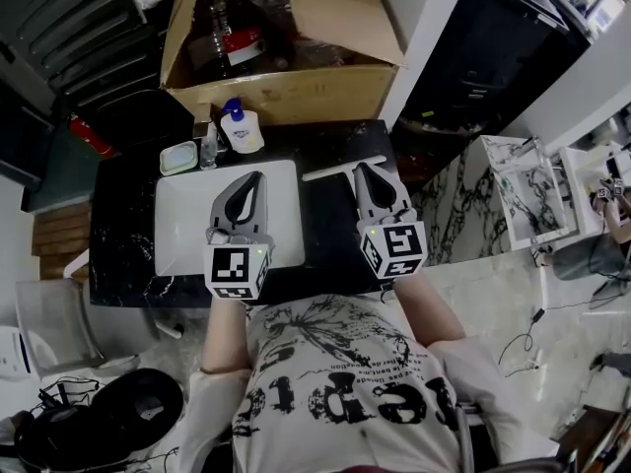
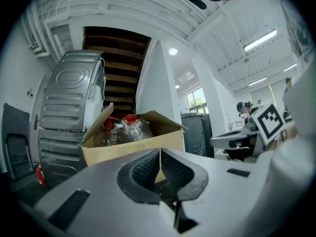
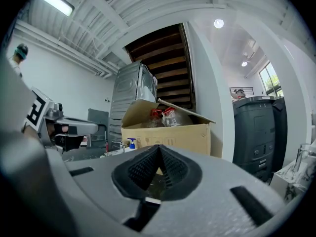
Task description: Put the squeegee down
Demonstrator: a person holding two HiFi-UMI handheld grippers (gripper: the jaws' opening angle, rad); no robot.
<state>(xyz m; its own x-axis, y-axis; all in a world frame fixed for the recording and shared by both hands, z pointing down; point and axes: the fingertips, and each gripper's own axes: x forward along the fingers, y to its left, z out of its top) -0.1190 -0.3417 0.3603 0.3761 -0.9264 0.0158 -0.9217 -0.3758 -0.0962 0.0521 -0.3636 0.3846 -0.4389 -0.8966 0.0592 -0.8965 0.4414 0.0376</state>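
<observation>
The squeegee (image 1: 330,172), a thin white bar, lies across the black marble counter (image 1: 123,220) just right of the white basin (image 1: 182,230). My right gripper (image 1: 361,168) hovers over its right half, pointing level. Whether it touches the bar cannot be told from the head view. In the right gripper view its pads (image 3: 158,147) meet with nothing between them. My left gripper (image 1: 258,177) is over the basin, level, with its jaws also shut and empty (image 2: 160,152).
An open cardboard box (image 1: 296,87) holding plastic bottles stands behind the counter and fills the middle of both gripper views (image 2: 133,149) (image 3: 168,132). A blue-capped soap bottle (image 1: 242,128) and a pale soap dish (image 1: 178,157) sit at the counter's back edge. A patterned tray (image 1: 532,190) is at right.
</observation>
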